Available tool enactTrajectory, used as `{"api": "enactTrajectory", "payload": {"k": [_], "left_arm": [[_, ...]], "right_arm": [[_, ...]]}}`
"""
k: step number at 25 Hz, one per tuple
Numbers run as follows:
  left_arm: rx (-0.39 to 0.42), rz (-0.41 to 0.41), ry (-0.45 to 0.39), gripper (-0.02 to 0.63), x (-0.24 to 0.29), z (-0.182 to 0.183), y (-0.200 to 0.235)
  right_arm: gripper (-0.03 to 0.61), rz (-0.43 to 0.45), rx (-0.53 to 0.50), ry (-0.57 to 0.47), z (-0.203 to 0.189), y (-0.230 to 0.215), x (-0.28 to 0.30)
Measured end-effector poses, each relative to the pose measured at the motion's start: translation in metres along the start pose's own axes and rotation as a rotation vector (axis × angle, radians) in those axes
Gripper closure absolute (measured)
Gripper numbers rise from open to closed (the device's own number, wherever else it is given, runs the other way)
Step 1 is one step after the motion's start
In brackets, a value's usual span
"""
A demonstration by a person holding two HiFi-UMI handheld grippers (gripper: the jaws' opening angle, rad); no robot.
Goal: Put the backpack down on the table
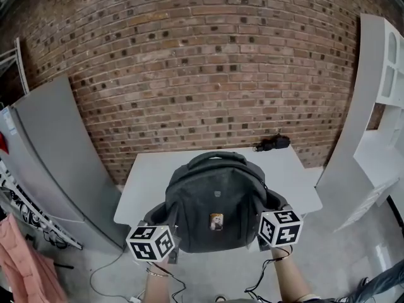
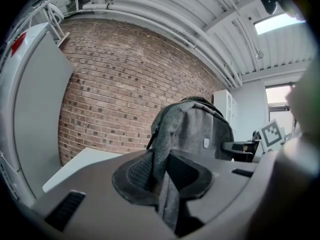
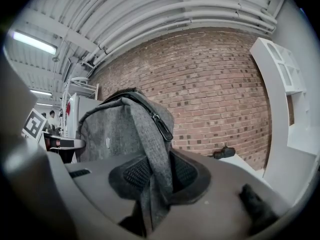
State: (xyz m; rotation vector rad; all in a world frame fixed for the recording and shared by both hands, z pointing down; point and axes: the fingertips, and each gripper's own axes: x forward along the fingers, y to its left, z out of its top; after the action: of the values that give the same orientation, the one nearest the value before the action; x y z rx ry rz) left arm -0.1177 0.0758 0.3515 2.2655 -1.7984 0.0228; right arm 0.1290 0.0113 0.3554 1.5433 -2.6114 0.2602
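Backpack: a grey backpack (image 1: 214, 204) sits in the lower middle of the head view, upright, with its top handle (image 1: 211, 158) toward the brick wall (image 1: 202, 74). Its lower end reaches past the table's near edge. Whether it rests on the tabletop cannot be told.
Left gripper: the left gripper (image 2: 162, 179) is clamped on a fold of grey cloth at the backpack's left side. The jaws stand narrow, with the fabric pinched between the pads.
Right gripper: the right gripper (image 3: 157, 176) is closed the same way on a fold at the backpack's right side, just below a zip pull (image 3: 162, 129).
Table: a white table (image 1: 142, 185) stands in mid-frame against the wall.
On the table: a small black object (image 1: 273, 144) lies at the far right corner, well apart from the backpack.
Left of frame: a grey panel (image 1: 57, 156) leans, with pink cloth (image 1: 25, 257) in the lower left corner.
Right of frame: a white shelf unit (image 1: 385, 106).
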Motion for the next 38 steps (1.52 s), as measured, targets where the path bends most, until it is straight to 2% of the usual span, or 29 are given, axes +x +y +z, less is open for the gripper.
{"api": "enactTrajectory", "payload": {"k": [8,23,38], "left_arm": [[0.006,0.018,0.003,0.541,0.02,0.004,0.003],[0.02,0.01,0.006,0.541,0.06,0.003,0.023],[0.028,-0.014,-0.02,0.543,0.152,0.043,0.064]], "right_arm": [[0.489,0.034,-0.005,-0.001,0.004,-0.012,0.02],[0.489,0.02,-0.006,0.013,-0.001,-0.025,0.061],[0.489,0.007,-0.014,-0.019,0.035,-0.052,0.156]]}}
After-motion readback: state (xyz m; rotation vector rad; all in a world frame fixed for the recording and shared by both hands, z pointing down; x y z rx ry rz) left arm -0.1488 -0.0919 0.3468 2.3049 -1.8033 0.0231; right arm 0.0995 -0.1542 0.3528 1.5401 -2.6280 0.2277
